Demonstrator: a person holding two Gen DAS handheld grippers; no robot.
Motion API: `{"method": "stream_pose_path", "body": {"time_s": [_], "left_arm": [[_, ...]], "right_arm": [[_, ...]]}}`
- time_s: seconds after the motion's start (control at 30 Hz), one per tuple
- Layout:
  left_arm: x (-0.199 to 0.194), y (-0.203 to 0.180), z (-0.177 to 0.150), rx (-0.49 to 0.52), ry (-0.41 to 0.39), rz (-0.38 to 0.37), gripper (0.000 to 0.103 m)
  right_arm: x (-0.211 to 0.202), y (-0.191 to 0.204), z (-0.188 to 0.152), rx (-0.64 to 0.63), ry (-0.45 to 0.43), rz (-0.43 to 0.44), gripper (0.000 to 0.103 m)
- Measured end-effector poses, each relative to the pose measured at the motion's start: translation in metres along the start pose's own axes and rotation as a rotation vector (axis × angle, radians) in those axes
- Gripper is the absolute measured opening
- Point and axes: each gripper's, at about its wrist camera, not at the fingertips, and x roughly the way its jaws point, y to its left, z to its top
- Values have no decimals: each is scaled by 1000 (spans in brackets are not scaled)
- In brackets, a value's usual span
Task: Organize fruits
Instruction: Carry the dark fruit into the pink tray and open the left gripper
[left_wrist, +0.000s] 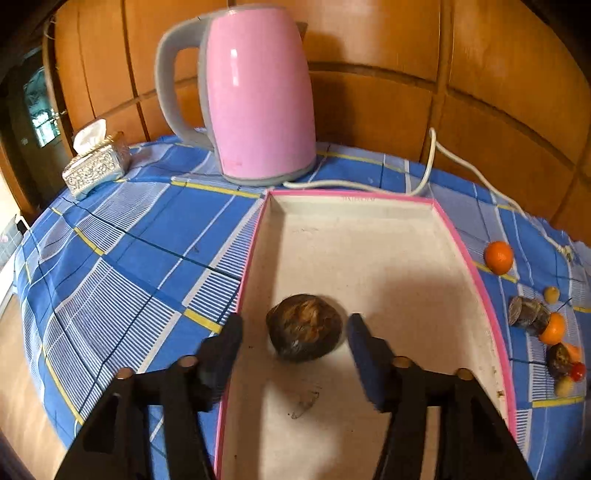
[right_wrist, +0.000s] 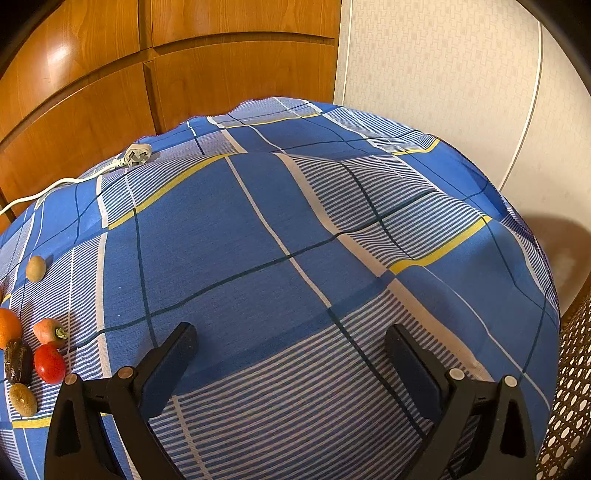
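Note:
A dark brown wrinkled fruit (left_wrist: 303, 327) lies inside a white tray with a pink rim (left_wrist: 466, 254). My left gripper (left_wrist: 295, 332) is open above the tray, its fingers either side of that fruit and apart from it. Right of the tray lie an orange (left_wrist: 499, 257), a second orange (left_wrist: 553, 328), dark fruits (left_wrist: 529, 311), a red tomato (left_wrist: 577, 371) and small yellowish fruits (left_wrist: 551, 294). My right gripper (right_wrist: 290, 354) is open and empty over the blue checked cloth. At its left lie a tomato (right_wrist: 49, 364), a pinkish fruit (right_wrist: 50, 331), a dark fruit (right_wrist: 16, 362) and a kiwi-like fruit (right_wrist: 23, 399).
A pink kettle (left_wrist: 255, 96) stands behind the tray, its white cord (left_wrist: 428, 173) running right to a plug (right_wrist: 137, 155). A silver tissue box (left_wrist: 96, 166) sits at the far left. Wooden panels back the table; a wicker surface (right_wrist: 572, 387) is at the right.

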Motion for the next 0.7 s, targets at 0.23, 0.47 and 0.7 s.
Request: {"method": "stream_pose_path", "body": {"time_s": [0.23, 0.47, 0.7], "left_arm": [[-24, -2, -6, -16, -43, -29, 63], [-54, -2, -21, -26, -89, -28, 72], [-78, 3, -32, -30, -134, -28, 77]], "right_arm": [[0, 0, 0, 0, 0, 0, 103], [0, 0, 0, 0, 0, 0, 103], [0, 0, 0, 0, -1, 0, 103]]}}
